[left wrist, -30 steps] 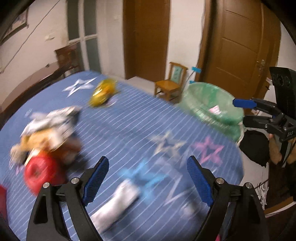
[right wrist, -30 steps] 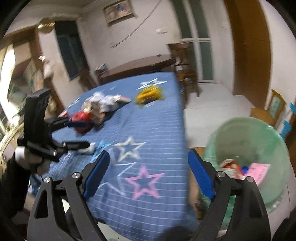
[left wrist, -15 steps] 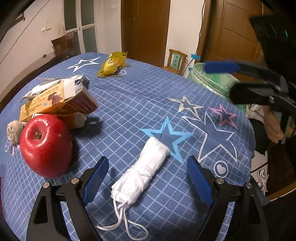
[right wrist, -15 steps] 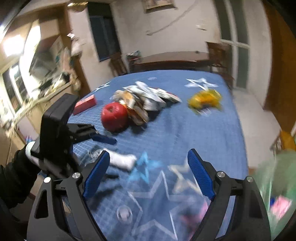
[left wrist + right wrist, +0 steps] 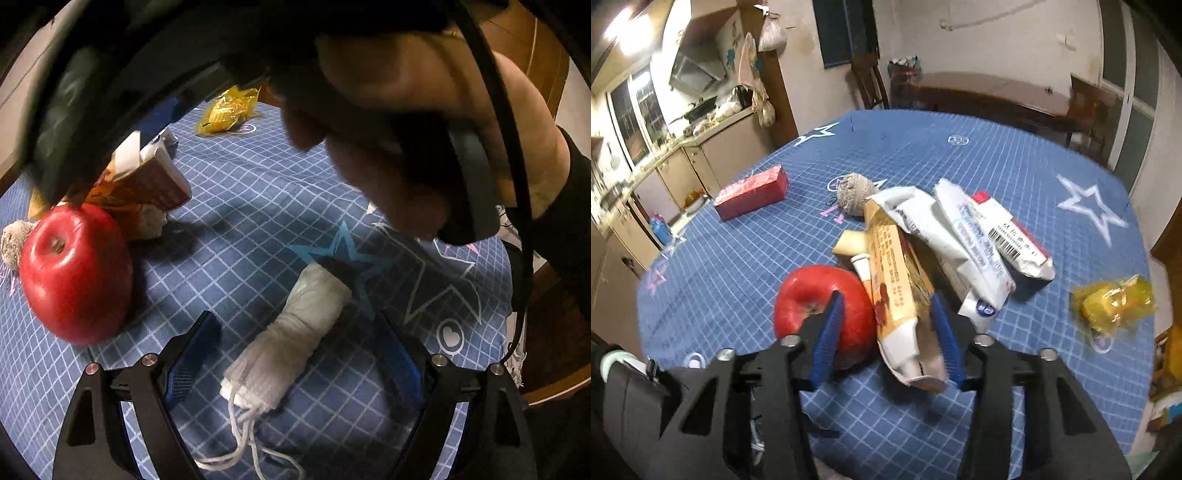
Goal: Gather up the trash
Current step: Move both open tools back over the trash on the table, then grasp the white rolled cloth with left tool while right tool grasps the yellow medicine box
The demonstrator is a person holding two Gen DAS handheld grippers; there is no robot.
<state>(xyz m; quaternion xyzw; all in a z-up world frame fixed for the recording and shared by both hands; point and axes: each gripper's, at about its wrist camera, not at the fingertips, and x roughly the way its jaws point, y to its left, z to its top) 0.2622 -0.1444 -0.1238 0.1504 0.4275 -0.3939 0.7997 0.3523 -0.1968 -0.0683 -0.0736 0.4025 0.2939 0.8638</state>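
Low in the left wrist view, the left gripper stands spread wide, its blue pads either side of a rolled white face mask lying on the blue checked tablecloth. The mask sits between the fingers, nearer the right one, touching neither; its loops trail toward the bottom edge. A red apple lies at the left, a yellow wrapper at upper centre, and a hand on the other tool fills the upper right. This looks like the pick-up step: I judge the next move calls for sinking a little and closing squarely on the roll.

Centre-bottom in the right wrist view, the right gripper is drawn in narrow, with the torn end of an orange snack box between its pads. Whether they already press it I cannot tell; the frame is unclear there. The apple sits just left of the left finger, white packets at the right. A firm pinch before lifting seems needed, without dragging its neighbours.
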